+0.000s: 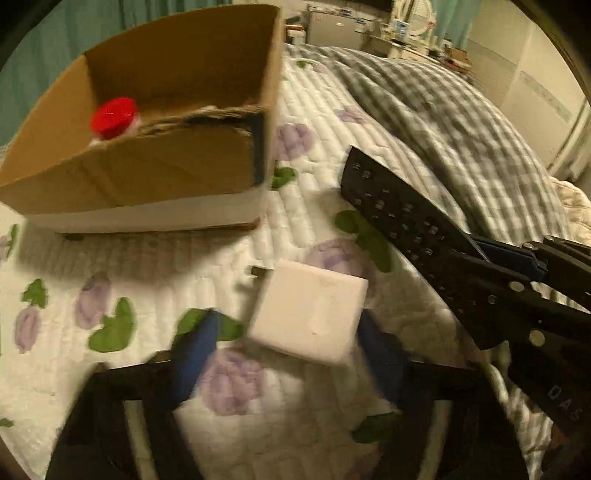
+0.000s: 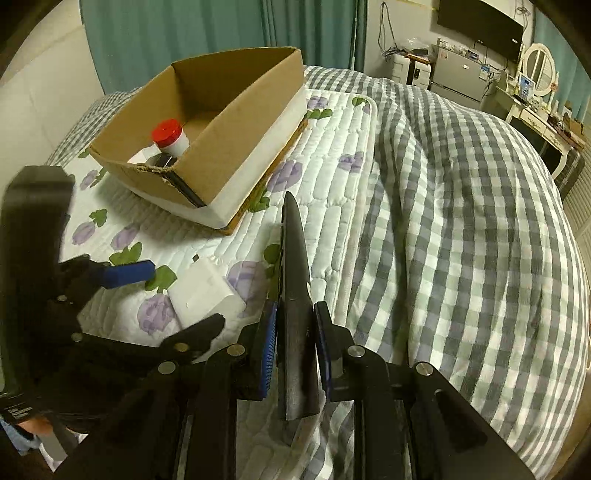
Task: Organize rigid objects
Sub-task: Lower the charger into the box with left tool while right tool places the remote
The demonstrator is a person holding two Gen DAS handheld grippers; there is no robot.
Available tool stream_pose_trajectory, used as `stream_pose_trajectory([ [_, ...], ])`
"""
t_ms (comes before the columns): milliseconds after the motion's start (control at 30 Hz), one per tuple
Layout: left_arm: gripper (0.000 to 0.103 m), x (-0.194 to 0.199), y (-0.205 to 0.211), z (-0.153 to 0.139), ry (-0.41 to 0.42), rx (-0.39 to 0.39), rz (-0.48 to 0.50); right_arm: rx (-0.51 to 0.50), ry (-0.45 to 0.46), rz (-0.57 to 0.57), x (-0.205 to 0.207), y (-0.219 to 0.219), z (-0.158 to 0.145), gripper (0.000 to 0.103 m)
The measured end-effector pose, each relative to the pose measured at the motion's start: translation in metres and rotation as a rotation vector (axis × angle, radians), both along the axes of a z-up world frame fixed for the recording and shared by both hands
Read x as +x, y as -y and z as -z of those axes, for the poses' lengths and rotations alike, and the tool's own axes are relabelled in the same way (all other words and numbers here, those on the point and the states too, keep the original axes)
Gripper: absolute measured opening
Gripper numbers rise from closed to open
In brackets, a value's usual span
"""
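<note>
A white power adapter [image 1: 308, 316] lies on the floral quilt between the blue pads of my open left gripper [image 1: 284, 354]; I cannot tell if the pads touch it. It also shows in the right wrist view [image 2: 207, 291]. My right gripper [image 2: 293, 332] is shut on a black remote control [image 2: 295, 280], held edge-up above the quilt; the remote also shows in the left wrist view [image 1: 402, 218]. An open cardboard box [image 1: 147, 173] stands on the bed and holds a red-capped white jar [image 1: 113, 117]. Box [image 2: 236, 147] and jar [image 2: 170, 138] also show in the right wrist view.
The floral quilt [image 2: 332, 177] lies on the bed beside a grey checked duvet [image 2: 461, 221]. Green curtains [image 2: 184, 29] hang behind the box. A small fridge [image 2: 458, 74], a wall TV [image 2: 480, 27] and a dresser with a mirror [image 2: 539, 66] stand across the room.
</note>
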State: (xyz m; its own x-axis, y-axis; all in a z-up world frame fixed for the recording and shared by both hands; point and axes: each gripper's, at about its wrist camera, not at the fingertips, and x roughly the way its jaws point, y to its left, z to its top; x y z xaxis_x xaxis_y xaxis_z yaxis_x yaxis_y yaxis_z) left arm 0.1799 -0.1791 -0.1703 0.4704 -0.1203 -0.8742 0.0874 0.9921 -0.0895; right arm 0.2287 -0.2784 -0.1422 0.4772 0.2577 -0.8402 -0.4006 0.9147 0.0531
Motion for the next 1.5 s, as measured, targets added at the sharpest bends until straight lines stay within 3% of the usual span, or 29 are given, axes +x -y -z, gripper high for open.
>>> stream_pose_trajectory([
  [233, 0.054, -0.014, 0.001, -0.022, 0.049, 0.007, 0.018, -0.016, 0.051, 0.007, -0.010, -0.004, -0.020, 0.019],
  [400, 0.052, -0.029, -0.020, -0.071, 0.120, -0.014, -0.008, -0.034, 0.119, 0.011, -0.021, -0.010, -0.059, 0.019],
  [567, 0.052, -0.038, -0.056, -0.141, 0.258, -0.013, -0.033, -0.021, 0.218, -0.003, -0.031, -0.031, -0.113, 0.019],
  [733, 0.052, -0.022, -0.090, -0.191, 0.353, 0.011, -0.041, 0.021, 0.296, -0.026, -0.027, -0.066, -0.157, 0.019],
  [867, 0.052, 0.010, -0.116, -0.201, 0.391, 0.060, -0.041, 0.072, 0.326, -0.034, -0.004, -0.106, -0.176, 0.019],
  [967, 0.052, 0.033, -0.144, -0.197, 0.389, 0.075, -0.072, 0.105, 0.345, -0.031, 0.017, -0.132, -0.173, 0.019],
  [1100, 0.052, 0.064, -0.166, -0.171, 0.354, 0.125, -0.067, 0.124, 0.309, -0.015, 0.051, -0.165, -0.144, 0.019],
  [1300, 0.052, 0.081, -0.170, -0.122, 0.313, 0.129, -0.013, 0.104, 0.205, 0.003, 0.091, -0.178, -0.085, 0.019],
  [1400, 0.052, 0.080, -0.161, -0.118, 0.368, 0.189, 0.014, 0.080, 0.178, 0.022, 0.100, -0.172, -0.059, 0.019],
  [1500, 0.052, 0.083, -0.151, -0.116, 0.348, 0.160, 0.058, 0.063, 0.180, 0.024, 0.108, -0.171, -0.047, 0.019],
])
